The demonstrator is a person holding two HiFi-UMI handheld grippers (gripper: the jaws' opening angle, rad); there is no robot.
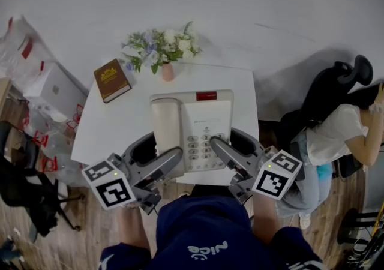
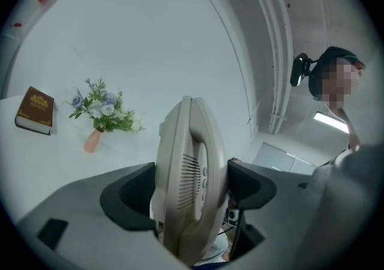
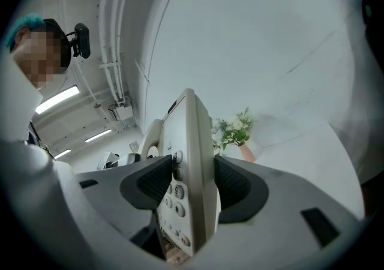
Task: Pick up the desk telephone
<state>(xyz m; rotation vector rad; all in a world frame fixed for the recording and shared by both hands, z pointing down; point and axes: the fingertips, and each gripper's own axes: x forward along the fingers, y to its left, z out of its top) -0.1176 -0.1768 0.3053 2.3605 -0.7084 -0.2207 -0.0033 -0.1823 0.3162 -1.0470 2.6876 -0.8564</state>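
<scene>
L gripper (image 1: 161,155) and R gripper (image 1: 231,146), lower centre, both clamped on desk telephone (image 1: 201,116) near edge. Raise both evenly, unit level, so handset (image 1: 165,122) doesn't slip.

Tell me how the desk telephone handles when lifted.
The desk telephone looks rigid plastic, probably stiff. The left gripper and right gripper clamp only its near edge, so the far end may droop. The handset sits in its cradle and might shift.
</scene>
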